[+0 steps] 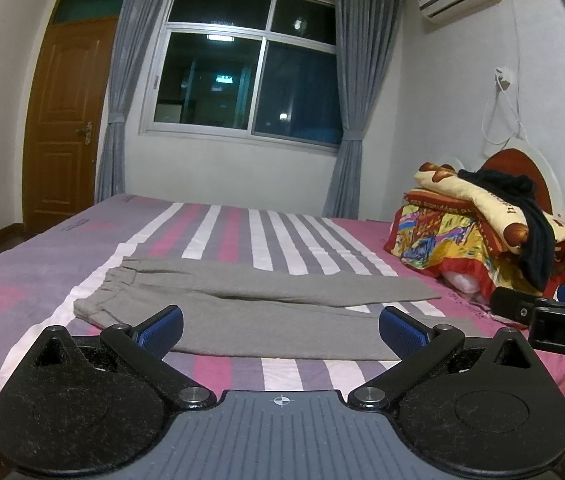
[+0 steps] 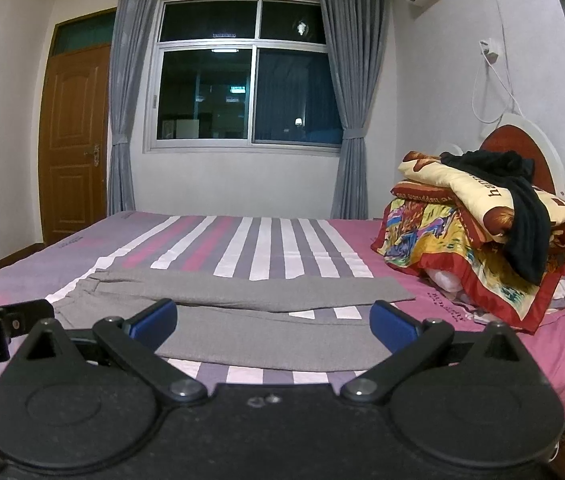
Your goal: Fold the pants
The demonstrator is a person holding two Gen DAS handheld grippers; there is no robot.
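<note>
Pants [image 1: 242, 312] flat on bed [image 1: 34, 276], bedding pile [image 1: 462, 236] right, window [image 1: 242, 68] behind

Striped bed [image 1: 42, 264], grey pants [image 1: 242, 304], folded quilts [image 1: 462, 240]

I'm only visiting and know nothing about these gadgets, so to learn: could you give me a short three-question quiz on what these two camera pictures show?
1. True or false: the grey pants are already folded into a small square.
2. Which way does the waistband point: A) toward the door side, B) toward the pile of bedding?
3. Fill in: both the left gripper and the right gripper are ____ and hold nothing.

Key
1. False: they lie spread flat on the striped bed sheet, legs apart.
2. A.
3. Open.
</note>
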